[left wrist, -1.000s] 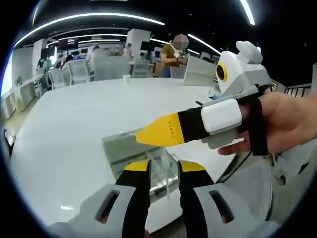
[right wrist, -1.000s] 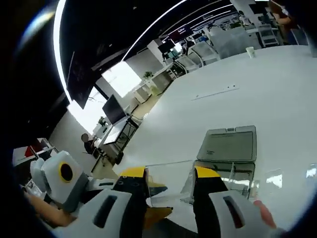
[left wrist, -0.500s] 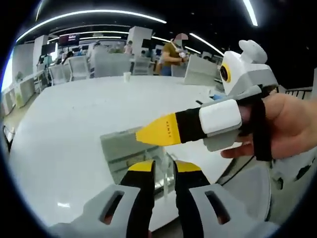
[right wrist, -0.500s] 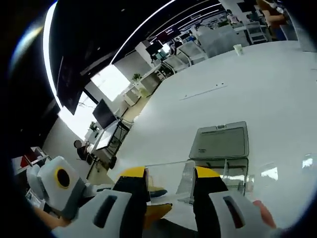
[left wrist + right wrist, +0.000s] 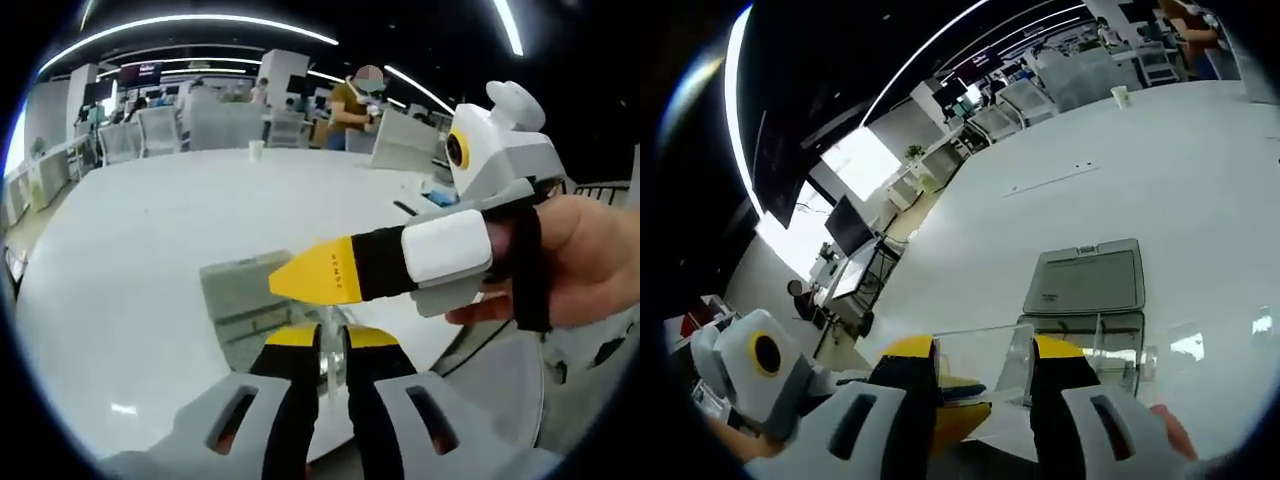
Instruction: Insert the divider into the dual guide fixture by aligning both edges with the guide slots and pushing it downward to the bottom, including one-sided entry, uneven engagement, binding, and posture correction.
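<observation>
**Clear divider at the dual guide fixture, white table**

Left gripper view:
- Left gripper [image 5: 333, 345], bottom centre: yellow-tipped black jaws nearly together, clamped on the thin edge of the clear divider [image 5: 331, 340] standing upright between them.
- Dual guide fixture [image 5: 250, 295], centre, just beyond the jaw tips: grey flat plate with clear walls at its near end, resting on the white table [image 5: 130, 250].
- Right gripper [image 5: 305, 279], entering from the right edge: yellow tip and black shank pointing left, crossing just above the left jaws; held by a hand [image 5: 580, 260] at right centre. Jaw gap not readable from this angle.
- Paper cup [image 5: 257, 151], upper centre, far end of the table.
- Person [image 5: 358, 110], upper centre, standing behind the table.

Right gripper view:
- Right gripper [image 5: 975, 360], bottom centre: jaws parted wide, the clear divider [image 5: 980, 355] lying across the gap between them; contact with the panel not discernible.
- Dual guide fixture [image 5: 1087, 280], centre right, grey plate farther up, clear guide walls at its near end.
- Left gripper [image 5: 960, 415], lower left, yellow tip reaching in beneath the divider.
- White table [image 5: 1160, 160], right half.
- Paper cup [image 5: 1121, 96], upper right.
</observation>
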Demonstrator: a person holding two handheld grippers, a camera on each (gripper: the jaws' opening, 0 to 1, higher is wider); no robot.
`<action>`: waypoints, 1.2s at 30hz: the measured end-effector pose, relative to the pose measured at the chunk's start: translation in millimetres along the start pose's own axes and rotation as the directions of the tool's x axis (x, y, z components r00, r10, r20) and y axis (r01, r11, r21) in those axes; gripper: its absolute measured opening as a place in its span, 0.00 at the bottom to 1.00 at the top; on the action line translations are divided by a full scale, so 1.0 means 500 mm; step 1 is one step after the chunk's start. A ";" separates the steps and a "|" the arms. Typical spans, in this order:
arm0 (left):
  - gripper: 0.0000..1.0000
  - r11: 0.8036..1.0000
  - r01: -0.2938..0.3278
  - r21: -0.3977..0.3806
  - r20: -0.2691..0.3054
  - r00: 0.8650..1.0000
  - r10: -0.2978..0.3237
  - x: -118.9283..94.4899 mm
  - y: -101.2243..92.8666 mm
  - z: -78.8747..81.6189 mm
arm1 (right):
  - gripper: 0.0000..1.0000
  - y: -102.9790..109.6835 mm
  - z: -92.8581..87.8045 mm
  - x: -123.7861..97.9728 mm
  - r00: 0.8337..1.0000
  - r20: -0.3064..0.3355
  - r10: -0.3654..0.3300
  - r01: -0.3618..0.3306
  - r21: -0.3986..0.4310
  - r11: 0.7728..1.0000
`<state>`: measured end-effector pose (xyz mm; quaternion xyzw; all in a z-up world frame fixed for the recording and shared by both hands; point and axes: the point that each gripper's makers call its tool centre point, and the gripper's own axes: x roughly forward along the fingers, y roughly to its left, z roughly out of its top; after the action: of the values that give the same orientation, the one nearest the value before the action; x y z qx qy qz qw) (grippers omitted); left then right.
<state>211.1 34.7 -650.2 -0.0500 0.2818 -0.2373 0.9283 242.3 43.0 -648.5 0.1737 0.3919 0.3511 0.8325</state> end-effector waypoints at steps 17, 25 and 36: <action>0.04 1.000 0.021 0.003 -0.040 0.999 -0.020 0.002 -0.002 -0.012 | 0.32 0.004 -0.009 0.003 1.000 -0.025 -0.007 0.006 -0.032 0.999; 0.03 0.999 0.038 -0.029 -0.059 0.997 -0.040 0.004 -0.002 -0.021 | 0.32 0.004 -0.017 0.006 0.998 -0.053 -0.023 0.020 -0.062 0.998; 0.02 0.976 0.106 -0.192 -0.068 0.990 -0.121 0.006 -0.001 -0.051 | 0.32 0.000 -0.046 0.019 0.984 -0.169 -0.047 0.028 -0.110 0.993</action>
<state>199.2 34.0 -672.7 -0.1438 0.3362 -0.2642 0.8925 228.6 50.0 -668.0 0.0903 0.4458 0.3697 0.8102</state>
